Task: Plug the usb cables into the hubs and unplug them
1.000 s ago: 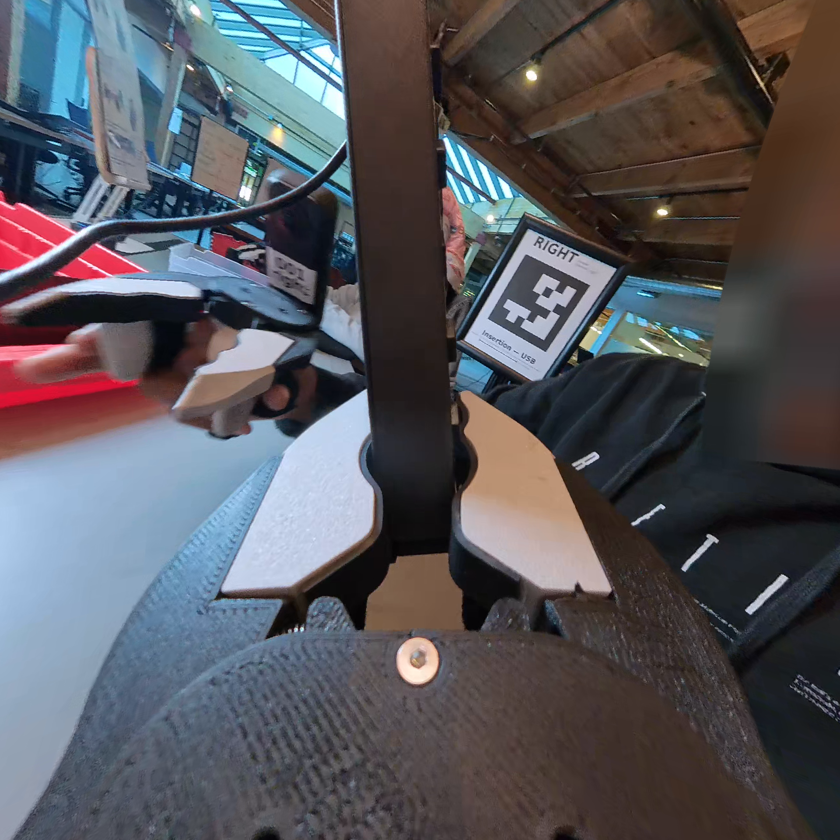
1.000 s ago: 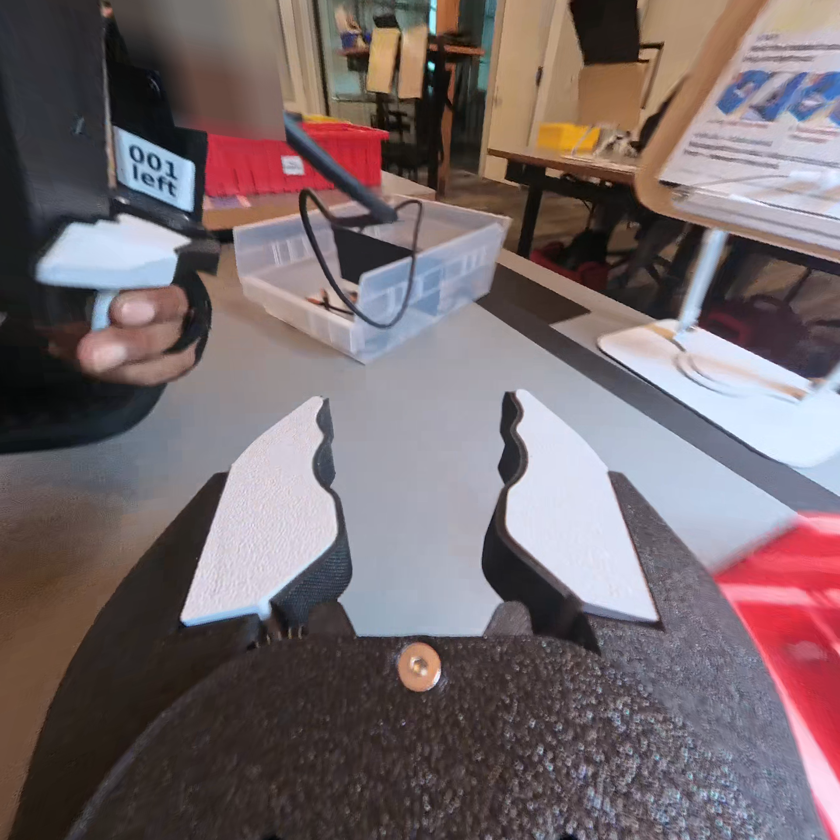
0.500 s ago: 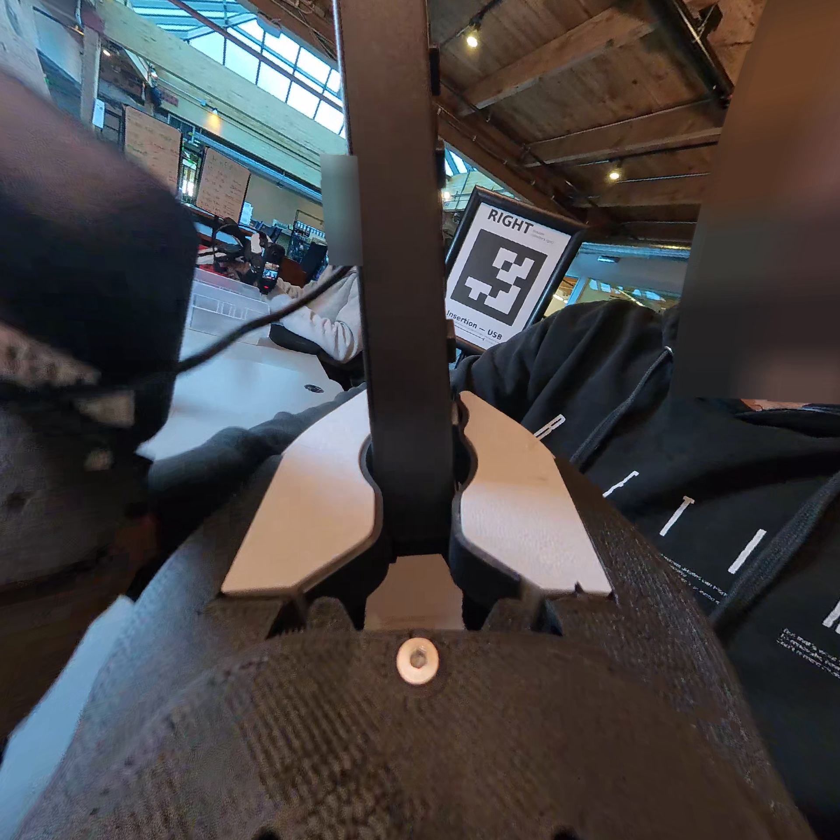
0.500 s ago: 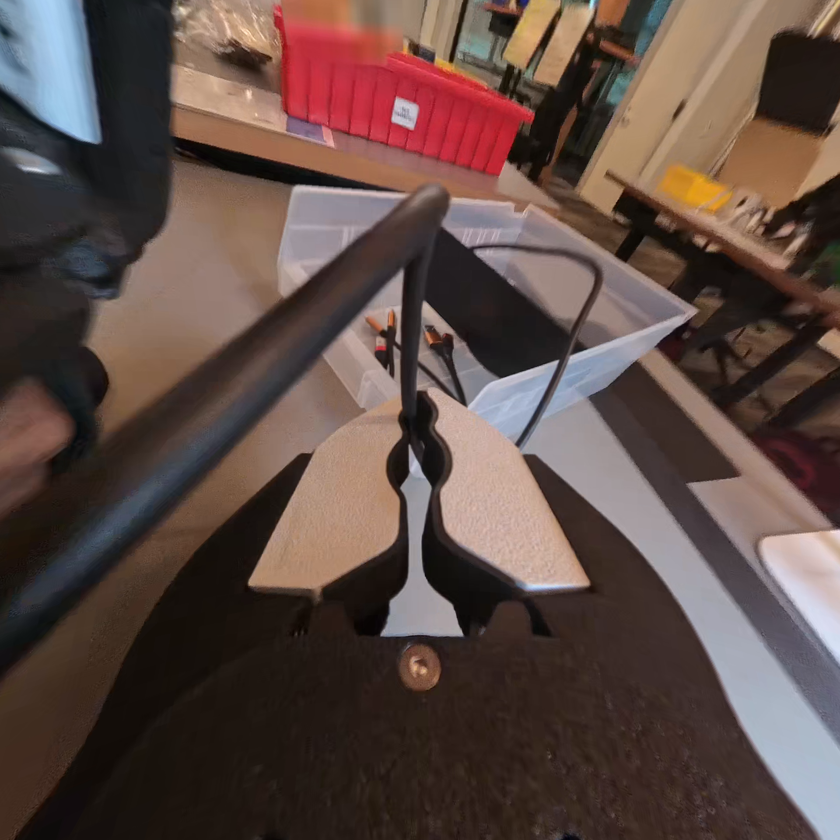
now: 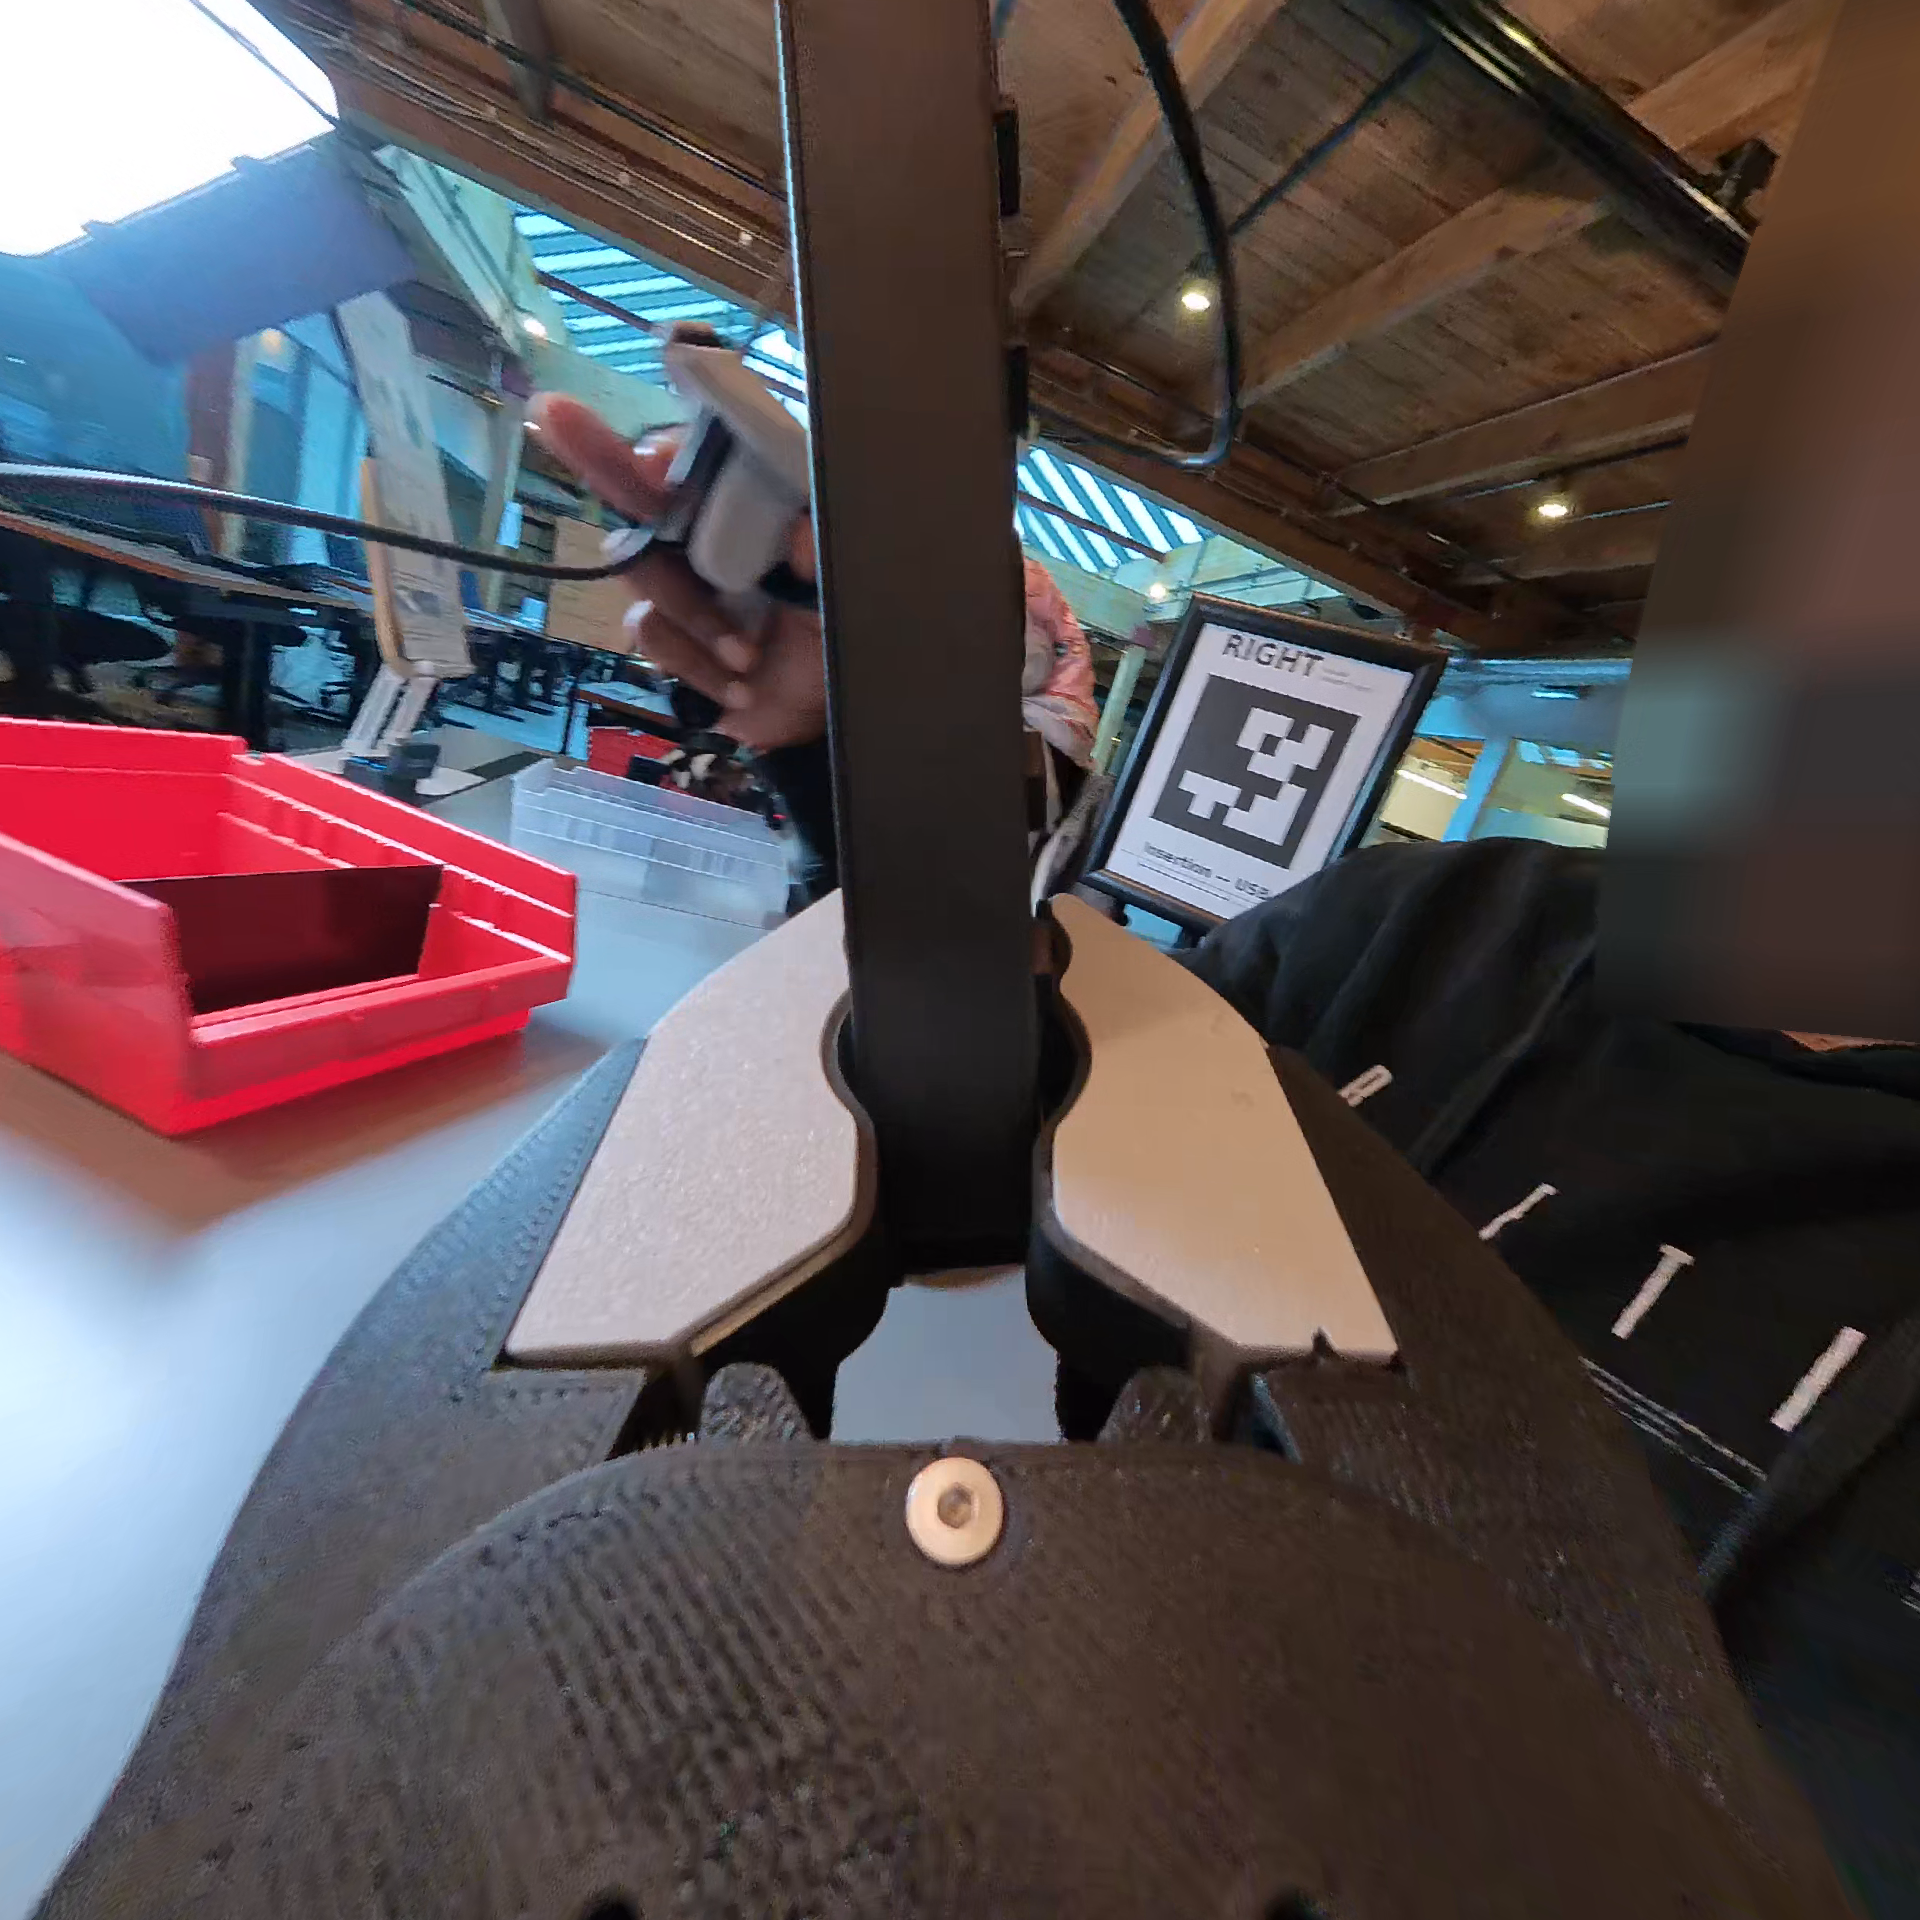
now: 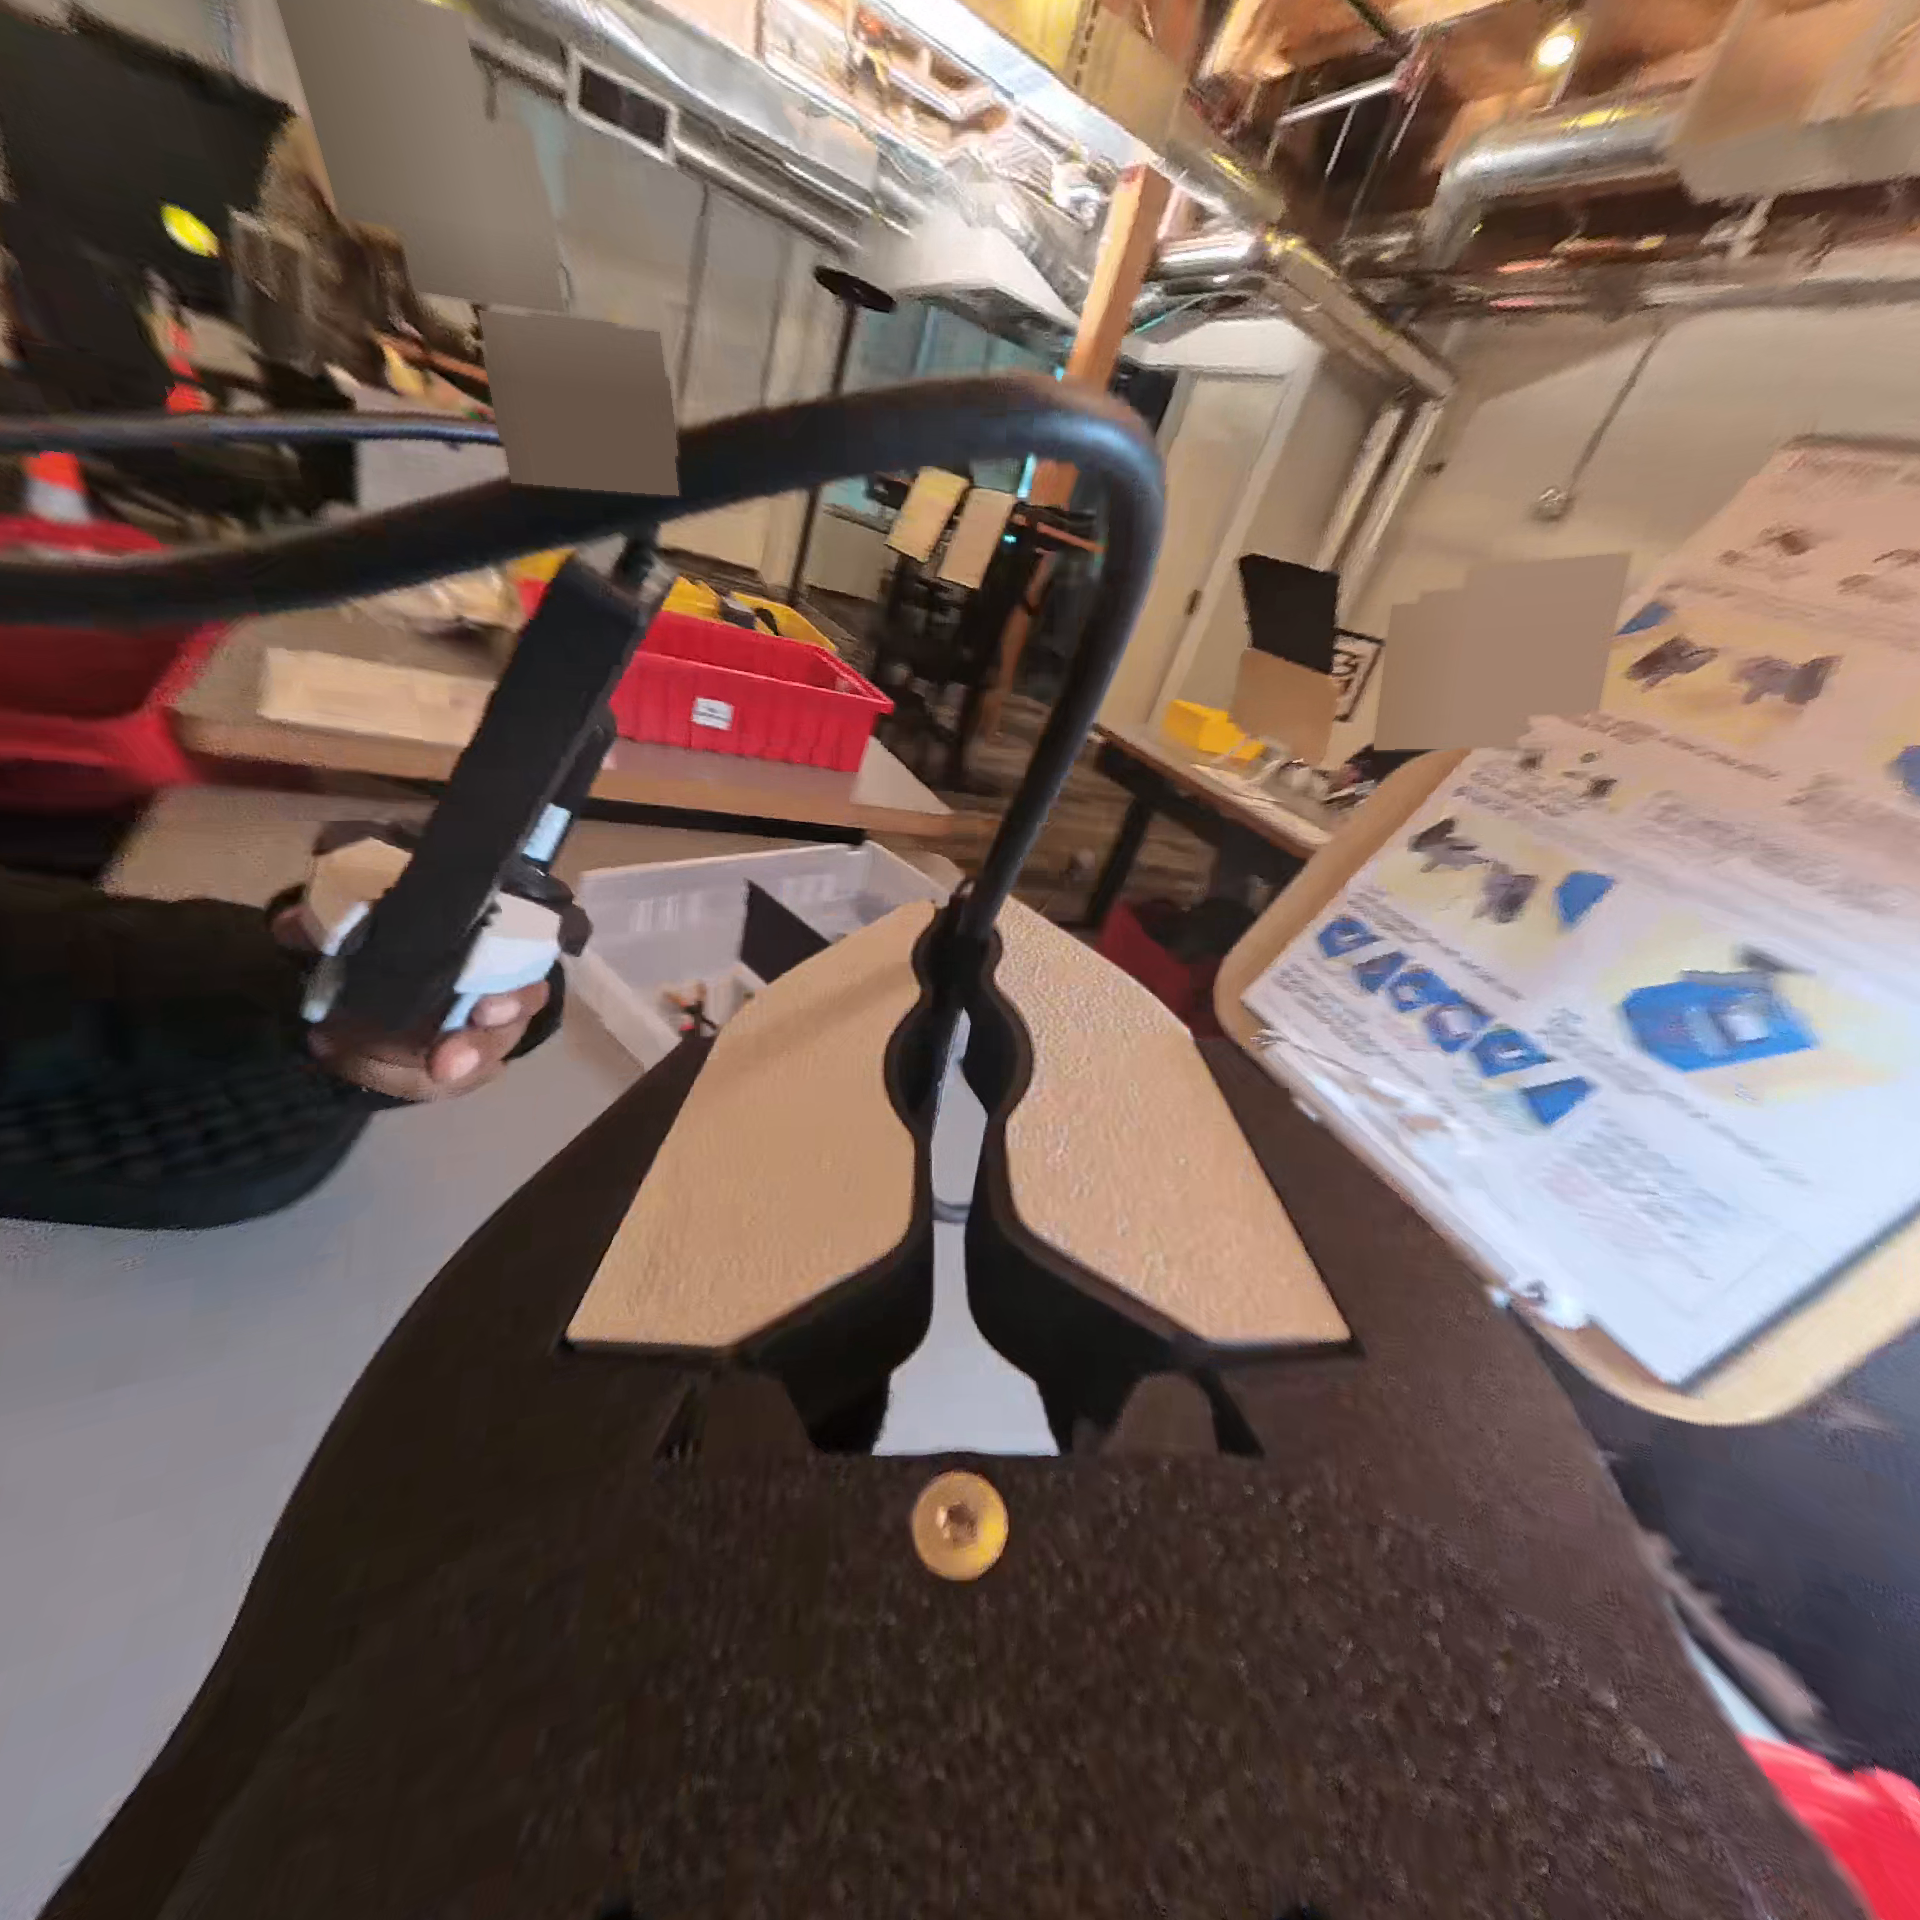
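My left gripper (image 5: 940,935) is shut on a long flat black USB hub (image 5: 904,520), held upright and running out of the top of the left wrist view. My right gripper (image 6: 961,925) is shut on a thin black USB cable (image 6: 1081,665) that rises from the fingertips and bends left in an arch. The hub (image 6: 488,821) also shows at the left of the right wrist view, tilted in the left gripper. In the left wrist view the right gripper (image 5: 727,499) is raised behind the hub, with the cable (image 5: 312,514) trailing left. The cable's plug is hidden.
A red bin (image 5: 312,997) stands on the grey table (image 5: 156,1299) at the left. A clear bin (image 6: 665,914) with cables sits beyond my right gripper. An instruction board (image 6: 1558,1018) stands at the right. A framed marker sign (image 5: 1257,769) and a person in a black hoodie (image 5: 1558,1091) are close by. Tip to tip, the grippers are about 20 centimeters apart.
My right gripper was open a second ago, then shut on the cable over the clear bin and has lifted it. My left gripper has kept hold of the hub.
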Available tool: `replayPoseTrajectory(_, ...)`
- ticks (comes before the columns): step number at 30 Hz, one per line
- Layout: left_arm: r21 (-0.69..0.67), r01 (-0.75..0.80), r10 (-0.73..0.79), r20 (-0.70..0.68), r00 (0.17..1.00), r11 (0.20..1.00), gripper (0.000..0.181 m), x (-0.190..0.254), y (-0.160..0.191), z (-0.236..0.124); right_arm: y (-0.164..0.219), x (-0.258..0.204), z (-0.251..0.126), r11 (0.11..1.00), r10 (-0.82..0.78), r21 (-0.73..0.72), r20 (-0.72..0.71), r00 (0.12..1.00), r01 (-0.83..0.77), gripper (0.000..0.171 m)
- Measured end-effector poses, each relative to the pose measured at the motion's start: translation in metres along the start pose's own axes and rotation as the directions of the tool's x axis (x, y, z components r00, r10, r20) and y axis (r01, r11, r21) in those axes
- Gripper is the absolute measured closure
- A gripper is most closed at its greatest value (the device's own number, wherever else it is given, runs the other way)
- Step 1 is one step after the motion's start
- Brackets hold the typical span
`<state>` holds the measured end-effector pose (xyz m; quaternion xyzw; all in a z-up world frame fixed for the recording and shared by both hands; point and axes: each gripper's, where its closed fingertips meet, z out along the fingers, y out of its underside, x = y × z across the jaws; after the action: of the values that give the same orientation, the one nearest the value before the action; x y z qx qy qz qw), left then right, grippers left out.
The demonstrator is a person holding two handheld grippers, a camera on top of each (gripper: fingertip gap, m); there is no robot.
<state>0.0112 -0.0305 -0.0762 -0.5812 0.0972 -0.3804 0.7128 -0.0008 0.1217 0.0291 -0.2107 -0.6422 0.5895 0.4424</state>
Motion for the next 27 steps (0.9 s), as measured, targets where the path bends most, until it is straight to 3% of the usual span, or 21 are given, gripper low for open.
replayPoseTrajectory(4,0.045,0.018,-0.022,0.076,0.997,0.999,0.153,-0.017,-0.006,-0.012,-0.050,-0.024,-0.036,0.995,-0.070,0.073,0.020,0.997,0.069,0.171)
replayPoseTrajectory(6,0.057,0.036,-0.041,0.102,0.994,0.998,0.153,-0.024,-0.007,-0.016,-0.053,-0.027,-0.048,0.993,-0.116,0.007,-0.026,0.993,0.117,0.171)
replayPoseTrajectory(9,0.051,0.069,-0.076,0.136,0.988,0.996,0.153,-0.036,0.000,-0.019,-0.026,-0.025,-0.047,0.976,-0.149,-0.170,-0.045,0.988,0.139,0.171)
replayPoseTrajectory(15,-0.011,0.122,-0.118,0.181,0.976,0.992,0.153,-0.052,0.020,-0.020,0.001,-0.034,-0.019,0.979,-0.051,-0.195,0.070,0.996,0.064,0.171)
replayPoseTrajectory(19,-0.041,0.137,-0.126,0.199,0.972,0.990,0.153,-0.059,0.030,-0.020,0.063,-0.008,-0.012,0.894,-0.041,-0.448,-0.013,0.999,0.030,0.170)
replayPoseTrajectory(23,-0.051,0.167,-0.154,0.202,0.967,0.985,0.153,-0.062,0.036,-0.019,0.128,-0.004,-0.035,0.753,0.080,-0.657,0.033,0.996,-0.039,0.138)
replayPoseTrajectory(27,0.008,0.203,-0.198,0.245,0.949,0.979,0.153,-0.072,0.029,-0.026,0.134,-0.009,-0.063,0.752,0.223,-0.649,0.090,0.971,-0.113,0.110)
